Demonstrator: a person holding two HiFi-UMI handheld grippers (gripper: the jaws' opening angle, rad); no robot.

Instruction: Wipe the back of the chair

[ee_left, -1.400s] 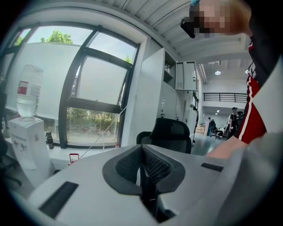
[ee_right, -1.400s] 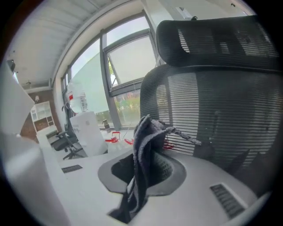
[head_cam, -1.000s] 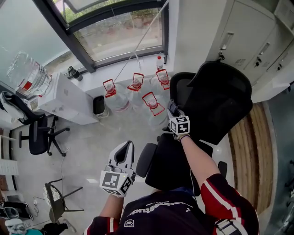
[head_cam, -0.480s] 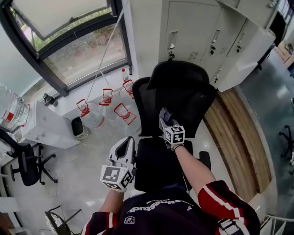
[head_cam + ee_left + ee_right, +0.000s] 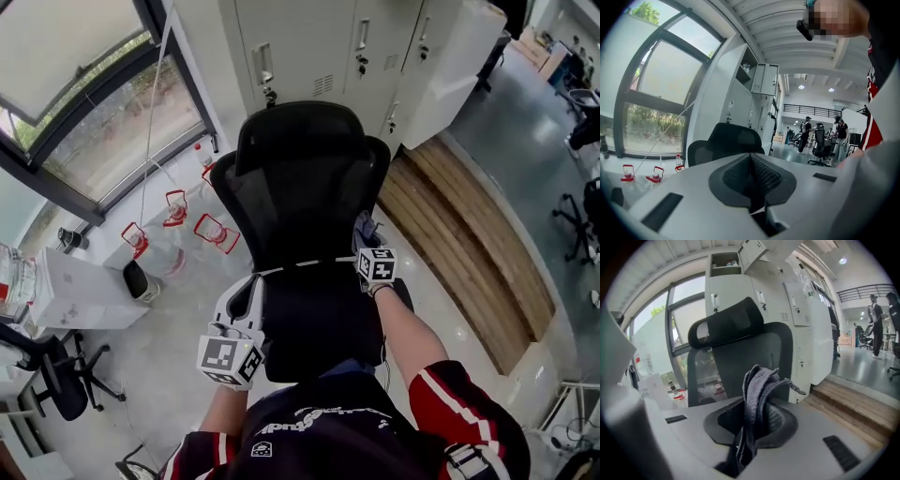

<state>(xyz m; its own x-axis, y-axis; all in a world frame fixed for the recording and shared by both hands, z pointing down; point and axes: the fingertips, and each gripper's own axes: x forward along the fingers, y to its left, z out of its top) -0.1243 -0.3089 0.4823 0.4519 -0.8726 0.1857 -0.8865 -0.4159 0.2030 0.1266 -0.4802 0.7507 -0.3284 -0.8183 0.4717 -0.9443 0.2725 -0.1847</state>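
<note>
A black mesh office chair (image 5: 305, 197) with a headrest stands below me, its back (image 5: 740, 366) facing me. My right gripper (image 5: 367, 234) is at the right edge of the chair back, shut on a grey cloth (image 5: 757, 394) that bunches up between its jaws. My left gripper (image 5: 246, 305) hangs lower at the chair's left side, near the seat; its jaws are together with nothing in them. The chair (image 5: 729, 143) shows at a distance in the left gripper view.
White lockers (image 5: 328, 47) stand behind the chair. Several water jugs with red handles (image 5: 173, 220) sit on the floor by the window at left. A wooden platform (image 5: 469, 244) runs along the right. A white cabinet (image 5: 75, 291) and other chairs (image 5: 56, 384) are at left.
The view has swung right, so the chair is now centred under me. My right gripper with the cloth has gone from the middle of the chair back to its right edge. The left gripper keeps low.
</note>
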